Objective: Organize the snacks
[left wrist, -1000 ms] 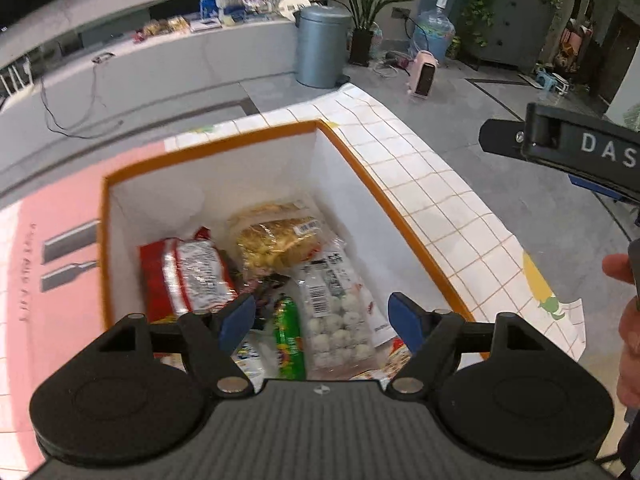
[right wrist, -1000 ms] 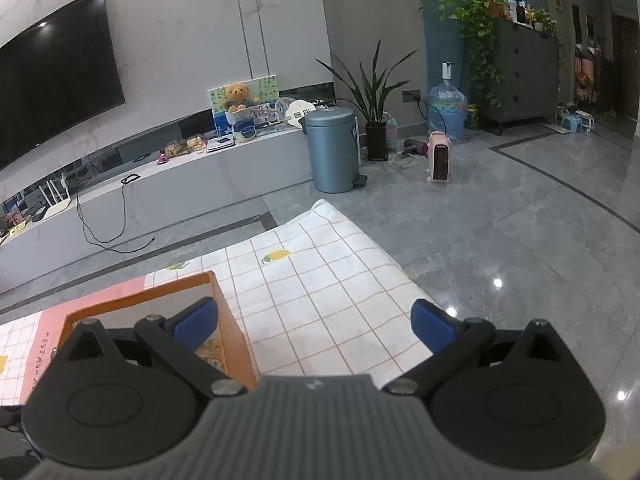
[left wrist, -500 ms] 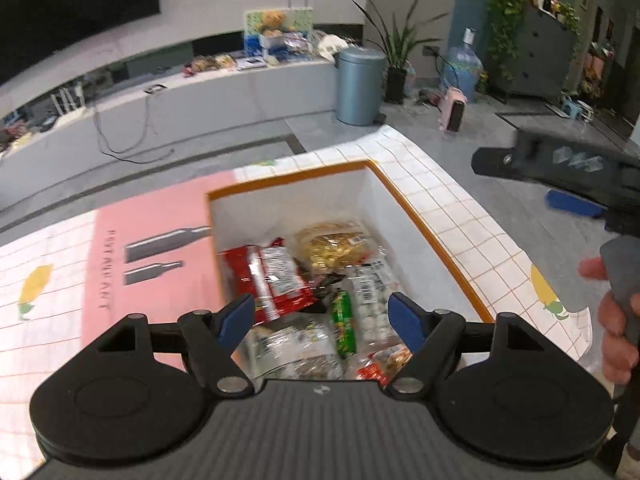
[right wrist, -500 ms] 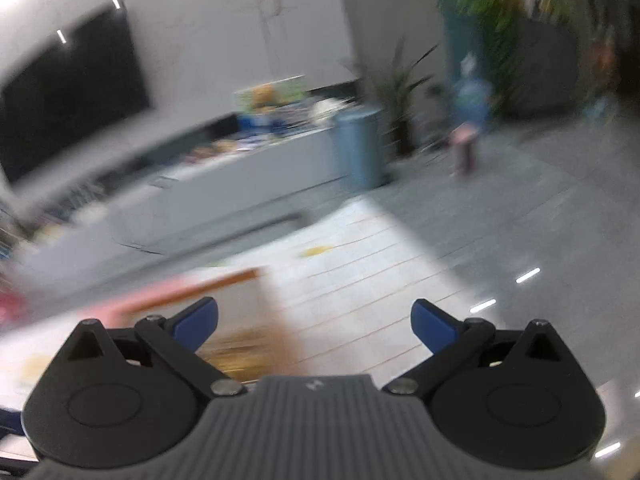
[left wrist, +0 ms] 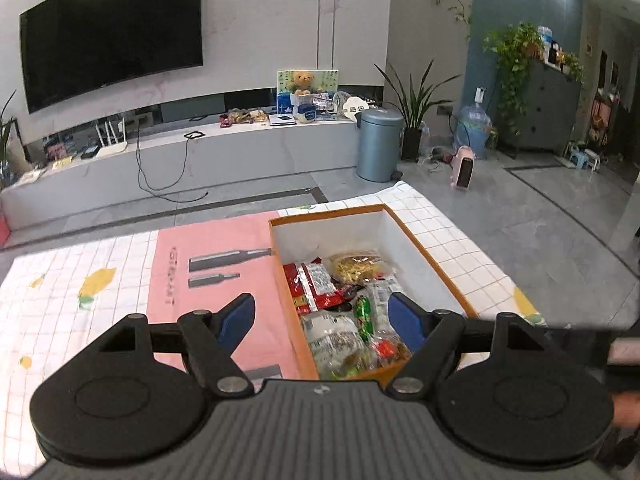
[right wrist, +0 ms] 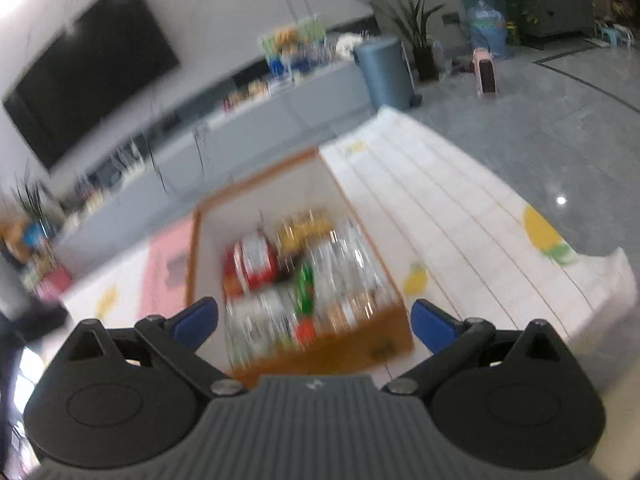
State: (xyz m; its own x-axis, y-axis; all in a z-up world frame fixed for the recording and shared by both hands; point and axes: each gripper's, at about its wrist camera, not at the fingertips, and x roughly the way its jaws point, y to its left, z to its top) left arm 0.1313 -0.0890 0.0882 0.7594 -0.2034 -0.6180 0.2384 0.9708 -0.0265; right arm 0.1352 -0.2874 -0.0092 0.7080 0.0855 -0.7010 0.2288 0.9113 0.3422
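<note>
Both the left gripper [left wrist: 321, 314] and the right gripper [right wrist: 314, 322] are held wide open and empty above the box [left wrist: 436, 270]. Inside it the snacks [left wrist: 340, 308] are piled; being light, crinkly and slippery, they are probably best pinched at a sealed edge.

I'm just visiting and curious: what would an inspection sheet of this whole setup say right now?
Surface: checked tablecloth with fruit prints; pink lid lying flat.
Job's things: orange-rimmed box holding snack packets, among them a red packet and a green one.
Clutter: nothing seen on the cloth.
Grippers: left gripper and right gripper open, empty.
Cables: black cable hanging off the TV bench.
Surroundings: TV, bin, plants.
</note>
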